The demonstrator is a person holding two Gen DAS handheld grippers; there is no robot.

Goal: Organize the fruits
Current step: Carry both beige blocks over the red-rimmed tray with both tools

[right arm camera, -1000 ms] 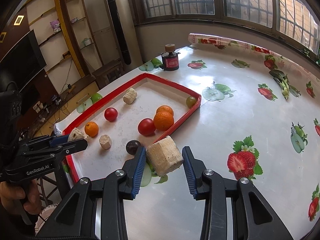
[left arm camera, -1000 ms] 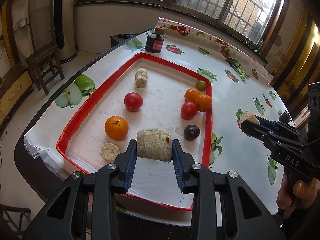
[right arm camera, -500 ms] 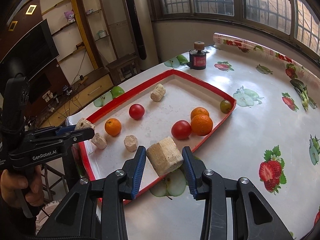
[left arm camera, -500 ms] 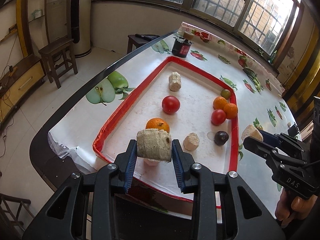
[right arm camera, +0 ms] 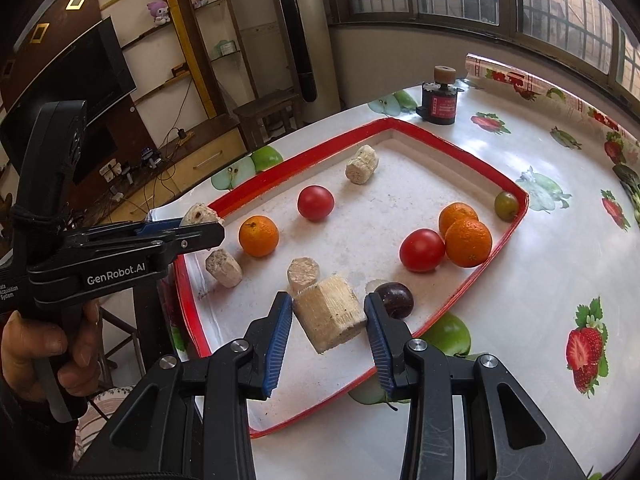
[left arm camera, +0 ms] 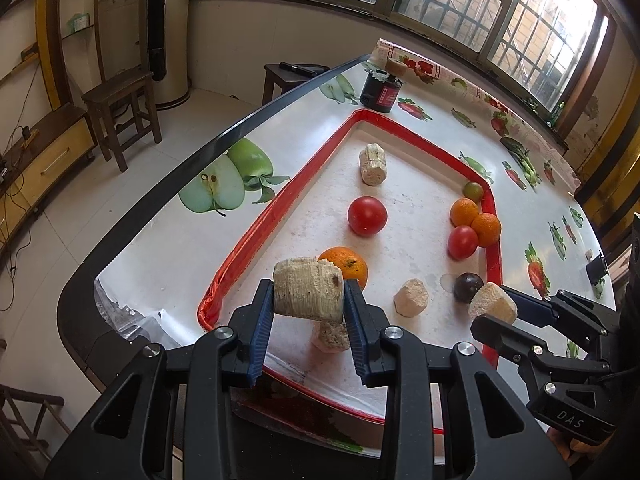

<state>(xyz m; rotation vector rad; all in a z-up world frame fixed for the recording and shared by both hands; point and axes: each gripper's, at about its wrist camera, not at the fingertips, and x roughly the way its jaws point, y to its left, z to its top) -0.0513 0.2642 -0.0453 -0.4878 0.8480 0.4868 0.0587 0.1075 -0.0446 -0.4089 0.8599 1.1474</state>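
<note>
- Two grippers were held over a red tray on a table with a fruit-print cloth.
- The left gripper was squeezed tight on a pale corn chunk. The chunk sat between its blue pads, up above the tray's near left corner.
- The right gripper was squeezed tight on another pale cut chunk. That chunk was tilted and hung over the near part of the tray.
- A hand held the left gripper's handle, at 9 o'clock in the right wrist view.
- Inside the tray, a lone orange lay toward 10 o'clock from the right gripper's chunk.
- A red tomato lay at 12 o'clock from that chunk, farther back.
- A small corn piece lay even farther back, near the far end of the tray.
- Two more oranges sat touching each other by the tray's right rim, at about 2 o'clock.
- A second tomato touched the nearer one of them.
- A green fruit sat in the far right corner.
- A dark plum lay just beside the right gripper's right finger.
- Two little pale pieces lay on the tray floor at 11 o'clock and 10 o'clock, near the held chunk.
- A dark jar stood on the table past the tray's far end.
</note>
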